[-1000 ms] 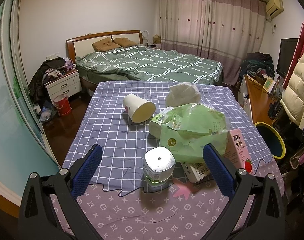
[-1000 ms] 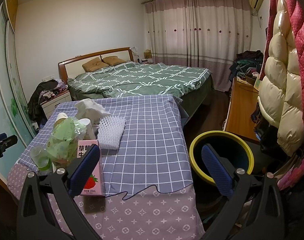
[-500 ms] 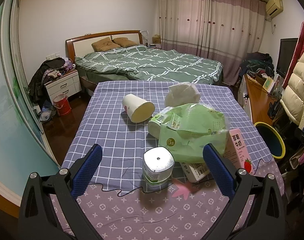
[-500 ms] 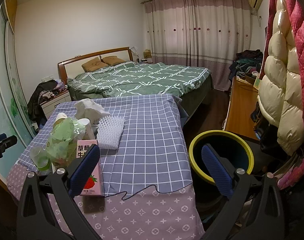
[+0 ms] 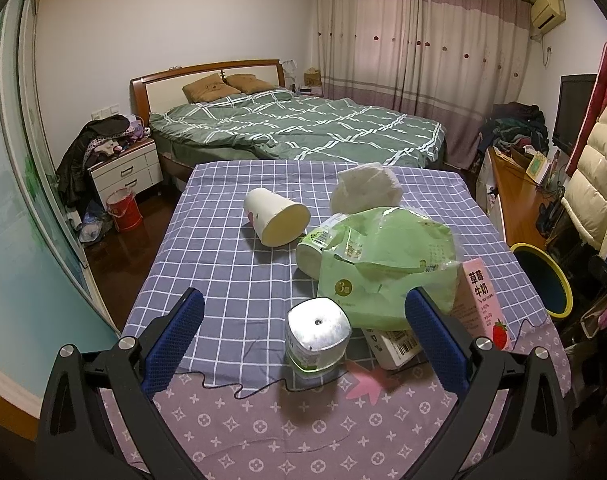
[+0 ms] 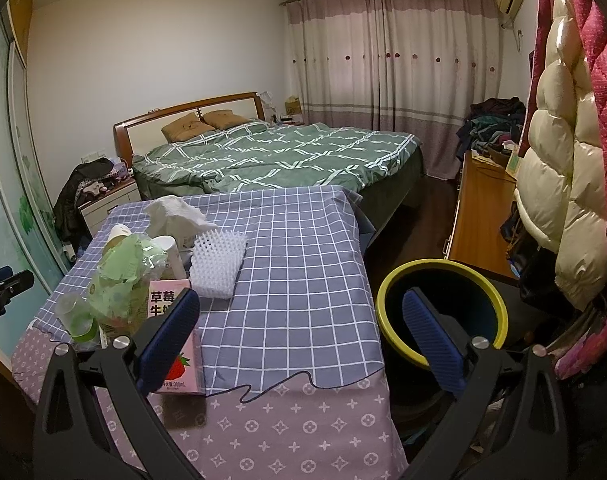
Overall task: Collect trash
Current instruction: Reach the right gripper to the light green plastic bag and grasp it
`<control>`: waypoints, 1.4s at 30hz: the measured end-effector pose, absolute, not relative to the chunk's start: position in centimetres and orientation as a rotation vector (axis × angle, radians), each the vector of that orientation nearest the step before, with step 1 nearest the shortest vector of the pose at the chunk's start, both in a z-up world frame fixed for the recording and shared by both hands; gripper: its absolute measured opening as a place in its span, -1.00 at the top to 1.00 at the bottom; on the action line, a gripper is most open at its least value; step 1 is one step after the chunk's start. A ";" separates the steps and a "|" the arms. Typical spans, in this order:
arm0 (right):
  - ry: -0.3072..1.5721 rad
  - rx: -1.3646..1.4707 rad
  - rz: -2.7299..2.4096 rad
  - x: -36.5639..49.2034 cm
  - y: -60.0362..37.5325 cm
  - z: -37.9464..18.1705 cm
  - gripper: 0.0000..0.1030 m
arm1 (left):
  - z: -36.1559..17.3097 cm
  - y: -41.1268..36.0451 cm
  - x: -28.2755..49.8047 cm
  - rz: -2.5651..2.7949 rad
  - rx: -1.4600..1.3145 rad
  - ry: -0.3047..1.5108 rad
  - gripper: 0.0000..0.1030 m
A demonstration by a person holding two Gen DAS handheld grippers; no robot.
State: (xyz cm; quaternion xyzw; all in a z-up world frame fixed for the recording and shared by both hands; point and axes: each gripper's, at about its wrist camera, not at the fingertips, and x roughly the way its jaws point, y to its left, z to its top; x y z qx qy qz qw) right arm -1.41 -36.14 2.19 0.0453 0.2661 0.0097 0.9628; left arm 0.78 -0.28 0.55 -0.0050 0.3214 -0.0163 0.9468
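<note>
While both claws, the left gripper [image 5: 303, 320] and the right gripper [image 6: 301, 320], stand spread wide and hold nothing, the trash lies on the near table [image 6: 303, 264]. On its left, a pink carton [image 6: 179, 356] with a strawberry reads "草莓牛奶" and "200mL", and the green bag [image 5: 383, 268] shows "3". To the right of the table stands the yellow-rimmed bin [image 6: 387, 320].

Trash [image 5: 383, 268] on table [image 5: 223, 264], bin [image 6: 441, 316] beside.

I see a foil-lidded clear plastic cup [image 5: 317, 334] upright near the worktop's front edge, a crumpled green plastic bag [image 5: 383, 268] behind it, a pink strawberry milk carton [image 5: 483, 304] upright, and a white paper cup [image 5: 275, 220] tipped over mid-worktop.
</note>
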 end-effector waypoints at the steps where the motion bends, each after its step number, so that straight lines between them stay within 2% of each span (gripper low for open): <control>1: 0.539 0.091 0.022 -1.2 -36.1 2.2 -0.88 | 0.5 -0.2 1.0 -0.033 -0.011 0.652 -0.93; 13: 0.562 0.100 0.081 5.5 -34.9 2.0 -0.88 | 0.3 2.2 8.4 0.004 -0.011 0.568 -0.93; 25: 0.611 0.042 0.237 15.2 -29.9 2.8 -0.88 | -3.5 7.2 18.1 0.085 -0.013 0.523 -0.93; 32: 0.671 0.025 0.423 16.1 -25.5 2.3 -0.88 | -5.6 8.9 20.1 0.093 -0.012 0.551 -0.93; 42: 0.737 -0.048 0.539 14.0 -21.1 0.7 -0.41 | -5.6 8.3 19.4 0.111 0.040 0.521 -0.93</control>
